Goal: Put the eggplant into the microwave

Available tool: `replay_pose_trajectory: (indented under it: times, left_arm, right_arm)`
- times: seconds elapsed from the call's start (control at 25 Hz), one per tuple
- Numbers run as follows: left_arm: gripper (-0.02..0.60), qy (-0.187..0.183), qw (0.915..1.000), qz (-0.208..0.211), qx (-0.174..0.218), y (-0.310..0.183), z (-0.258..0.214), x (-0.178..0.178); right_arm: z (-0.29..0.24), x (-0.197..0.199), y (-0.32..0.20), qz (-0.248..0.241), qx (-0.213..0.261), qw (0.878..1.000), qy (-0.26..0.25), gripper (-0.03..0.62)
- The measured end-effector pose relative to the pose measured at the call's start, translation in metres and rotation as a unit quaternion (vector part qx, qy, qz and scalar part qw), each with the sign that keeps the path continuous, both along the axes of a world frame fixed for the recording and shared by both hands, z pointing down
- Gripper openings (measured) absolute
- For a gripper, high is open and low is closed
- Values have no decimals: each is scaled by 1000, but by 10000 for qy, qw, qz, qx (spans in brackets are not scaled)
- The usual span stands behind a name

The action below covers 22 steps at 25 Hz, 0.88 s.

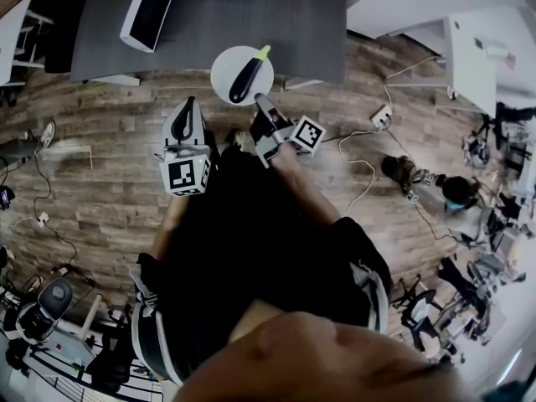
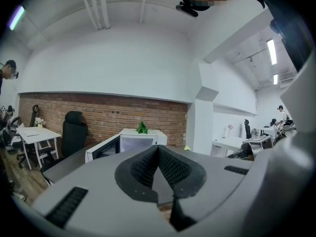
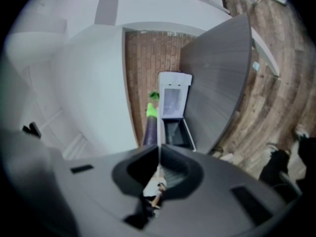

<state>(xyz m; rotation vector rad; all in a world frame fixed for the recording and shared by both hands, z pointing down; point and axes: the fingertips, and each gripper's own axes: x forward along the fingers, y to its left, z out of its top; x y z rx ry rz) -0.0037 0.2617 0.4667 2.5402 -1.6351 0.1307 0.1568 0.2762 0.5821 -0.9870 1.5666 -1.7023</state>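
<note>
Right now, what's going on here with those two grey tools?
A person holds a gripper in each hand. The right gripper pinches the rim of a white plate, with a dark eggplant lying on it, held out toward a grey table. A white microwave stands there with its door open. The left gripper is shut and empty.

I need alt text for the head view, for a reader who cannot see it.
Seen from above, the right gripper holds a white plate by its rim, with a dark eggplant lying on it, at the edge of a grey table. The left gripper is shut and empty; an open microwave stands on the table.
</note>
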Motion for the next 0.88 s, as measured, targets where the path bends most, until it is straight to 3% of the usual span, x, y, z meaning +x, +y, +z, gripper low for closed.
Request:
replay_pose_trajectory:
  times: [0.4, 0.88]
  left_arm:
    - [37, 12, 10000, 38, -38, -23, 6, -2]
    - [37, 160, 9995, 228, -116, -122, 11, -29]
  right_arm:
    - [4, 0, -16, 81, -48, 10000, 14, 37]
    - [6, -29, -92, 168, -31, 9999, 25, 37]
